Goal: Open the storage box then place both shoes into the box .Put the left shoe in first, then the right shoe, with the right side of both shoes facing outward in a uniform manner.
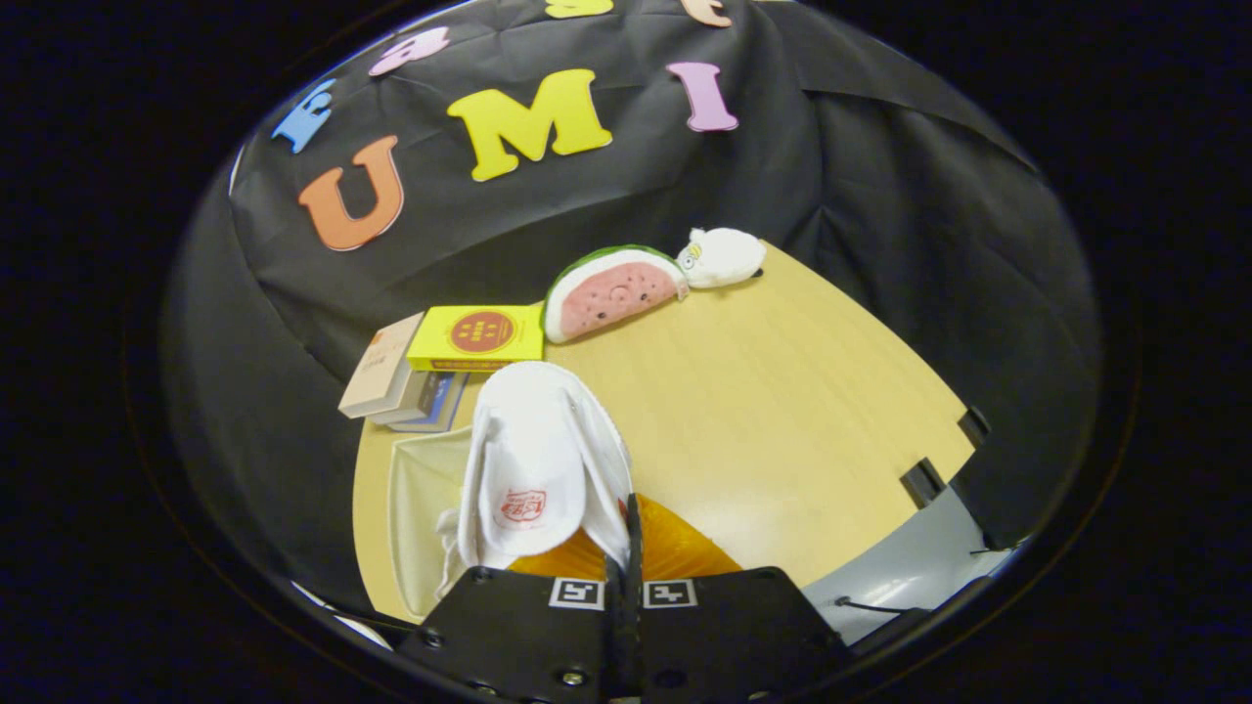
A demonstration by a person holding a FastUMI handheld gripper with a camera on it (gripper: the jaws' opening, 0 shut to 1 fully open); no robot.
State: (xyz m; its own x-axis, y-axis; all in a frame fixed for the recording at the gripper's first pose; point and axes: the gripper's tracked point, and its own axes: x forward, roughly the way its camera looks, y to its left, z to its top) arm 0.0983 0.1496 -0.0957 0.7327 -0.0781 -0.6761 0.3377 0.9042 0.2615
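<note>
My gripper (626,548) is shut on the right edge of a white slipper (533,460) with a red logo on its upper. The slipper is lifted above the table, toe pointing away from me, and lies just left of the fingers. Under the fingers shows an orange ribbed surface (685,552); I cannot tell whether it belongs to the storage box. A cream fabric panel (421,499), seemingly part of the open box, lies below and to the left of the slipper. A white lace or cord hangs at the slipper's near left corner.
On the wooden table (782,411), beyond the slipper, sit a stack of books (391,391) and a yellow box (479,335). A watermelon-slice plush (611,288) and a small white plush (722,256) rest at the far edge. Black brackets (924,481) mark the right edge.
</note>
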